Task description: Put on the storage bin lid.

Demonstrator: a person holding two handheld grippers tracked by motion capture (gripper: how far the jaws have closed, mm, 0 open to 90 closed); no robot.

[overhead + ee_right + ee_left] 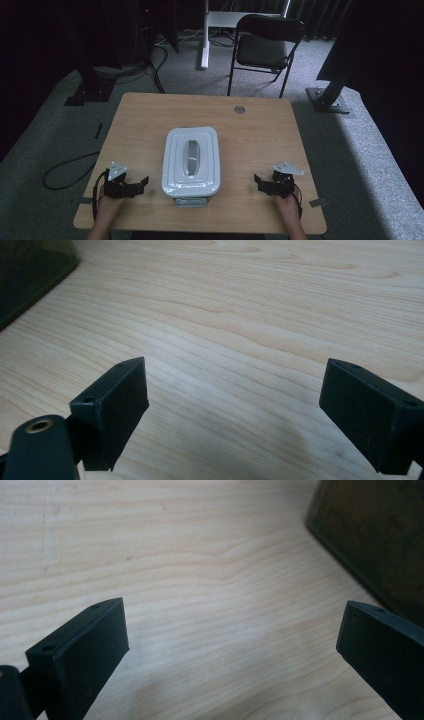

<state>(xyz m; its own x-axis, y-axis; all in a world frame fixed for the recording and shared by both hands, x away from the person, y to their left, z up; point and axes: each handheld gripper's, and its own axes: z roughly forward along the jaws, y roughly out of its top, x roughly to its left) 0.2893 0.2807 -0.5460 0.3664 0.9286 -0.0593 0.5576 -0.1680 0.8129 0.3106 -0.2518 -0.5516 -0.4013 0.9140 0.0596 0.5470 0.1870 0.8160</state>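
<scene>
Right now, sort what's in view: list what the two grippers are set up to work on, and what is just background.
Likely in play:
white rectangular lidded plastic container, handle on top, centred on the light wooden table
left gripper, fingers open, beside the container
right gripper, fingers open, on the container's other side

Just around:
black folding chair beyond the table
black cable on the grey carpet

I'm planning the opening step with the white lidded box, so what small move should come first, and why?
Probably bring both tools inward toward the box. The left tool and right tool sit open on the table, either side of the box and apart from it, holding nothing. The lid is on, its handle untouched.
</scene>
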